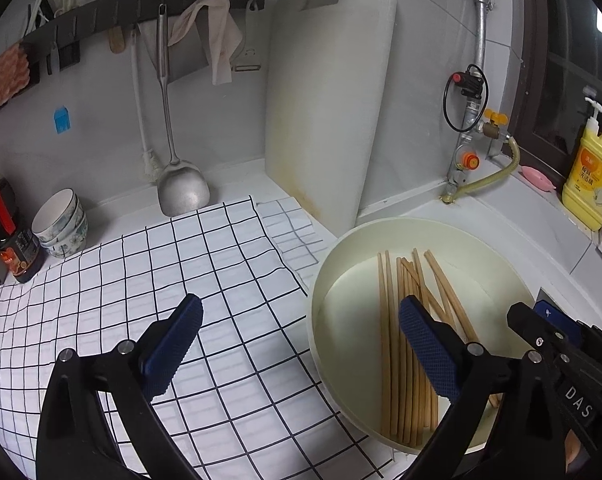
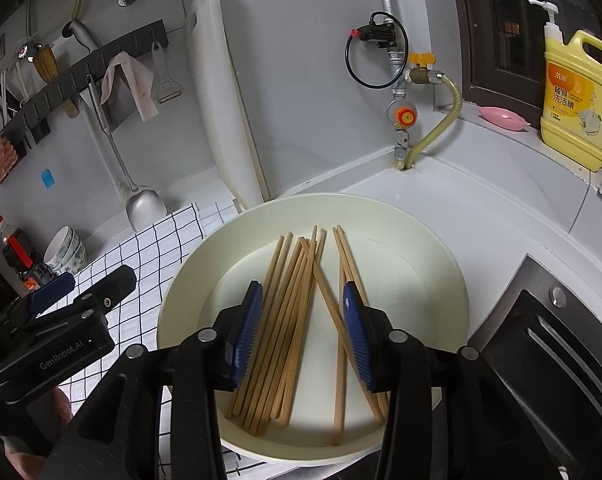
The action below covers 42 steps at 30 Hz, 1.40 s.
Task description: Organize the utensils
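Note:
Several wooden chopsticks (image 1: 385, 320) lie loose in a round cream basin (image 1: 381, 236) on the counter. My left gripper (image 1: 301, 306) is open wide, straddling the basin's left rim: one finger is over the checked cloth, the other over the chopsticks, and nothing is held. In the right wrist view my right gripper (image 2: 301, 288) hovers over the basin (image 2: 381, 220), jaws partly apart. The main bundle of chopsticks (image 2: 291, 280) lies below and between its pads (image 2: 251, 320), which do not press on any. The left gripper (image 2: 81, 292) also shows at the left edge there.
A white checked cloth (image 1: 141, 280) covers the counter left of the basin. Behind it stand a white cutting board (image 1: 329, 100), stacked bowls (image 1: 61, 220), a sauce bottle (image 1: 5, 224) and a hanging metal spatula (image 1: 181, 188). Gas pipe (image 2: 401, 80), detergent bottle (image 2: 577, 100) and stove (image 2: 561, 360) are on the right.

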Available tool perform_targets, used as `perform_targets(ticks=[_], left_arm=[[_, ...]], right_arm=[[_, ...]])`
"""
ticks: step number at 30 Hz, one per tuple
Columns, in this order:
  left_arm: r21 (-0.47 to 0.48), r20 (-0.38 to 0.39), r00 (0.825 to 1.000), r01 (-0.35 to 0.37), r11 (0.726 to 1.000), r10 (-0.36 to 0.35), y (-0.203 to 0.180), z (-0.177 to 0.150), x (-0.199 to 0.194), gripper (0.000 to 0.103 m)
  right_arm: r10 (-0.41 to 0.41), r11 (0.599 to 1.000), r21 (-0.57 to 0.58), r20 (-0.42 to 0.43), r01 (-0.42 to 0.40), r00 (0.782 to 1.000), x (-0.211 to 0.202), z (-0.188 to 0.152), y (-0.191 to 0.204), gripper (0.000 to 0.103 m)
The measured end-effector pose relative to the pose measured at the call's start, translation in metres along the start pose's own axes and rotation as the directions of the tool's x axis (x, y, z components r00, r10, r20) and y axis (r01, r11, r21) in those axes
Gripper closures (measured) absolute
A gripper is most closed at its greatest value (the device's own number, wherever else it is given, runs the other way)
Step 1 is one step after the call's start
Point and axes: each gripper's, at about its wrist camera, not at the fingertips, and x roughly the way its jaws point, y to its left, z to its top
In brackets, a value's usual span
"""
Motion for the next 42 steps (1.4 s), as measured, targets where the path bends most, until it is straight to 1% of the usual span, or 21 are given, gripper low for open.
perform_targets(ticks=[6,12,15,20,25,28,30,33,40,42], left_arm=[[0.010,0.008,1.000,-0.001,1.000,0.001,0.001,-0.002,-0.001,0.006],[0.030,0.003,1.000,0.019,0.999,-0.019,0.006,-0.003,0.004,0.006],[0.036,0.004,0.999,0.031,0.999,-0.032,0.009,0.001,0.010,0.006],[0.049,0.008,0.998,0.058,0.997,-0.059,0.013,0.005,0.020,0.006],[0.053,0.009,0.996,0.090,0.995,-0.090,0.015,0.005,0.027,0.006],[0.076,-0.003,0.996,0.091,0.993,-0.091,0.014,0.008,0.029,0.006],[0.071,0.019,0.996,0.086,0.994,-0.088,0.017,0.009,0.025,0.006],[0.083,0.033,0.996,0.079,0.993,-0.082,0.018,0.011,0.021,0.006],[0.075,0.064,0.995,0.073,0.994,-0.078,0.024,0.013,0.012,0.006],[0.078,0.063,0.995,0.071,0.994,-0.076,0.022,0.012,0.012,0.006]], right_arm=[[-0.005,1.000,-0.007,-0.004,0.005,1.000,0.003,-0.001,0.004,0.062],[-0.013,1.000,-0.028,0.008,0.013,1.000,0.004,-0.004,0.011,0.062],[-0.001,1.000,-0.016,0.007,0.001,1.000,0.007,-0.004,0.010,0.060],[-0.029,0.999,-0.016,-0.011,0.029,1.000,0.015,-0.005,0.011,0.060],[-0.051,0.999,-0.013,0.006,0.051,0.999,0.015,-0.005,0.013,0.060],[-0.055,0.998,-0.012,0.012,0.055,0.998,0.015,-0.006,0.016,0.060],[-0.058,0.998,-0.018,0.018,0.058,0.998,0.013,-0.006,0.019,0.060],[-0.053,0.998,-0.019,0.028,0.053,0.998,0.010,-0.007,0.022,0.060],[-0.088,0.995,-0.037,0.037,0.090,0.995,0.012,-0.008,0.027,0.060],[-0.097,0.994,-0.043,0.035,0.098,0.995,0.014,-0.009,0.028,0.060]])
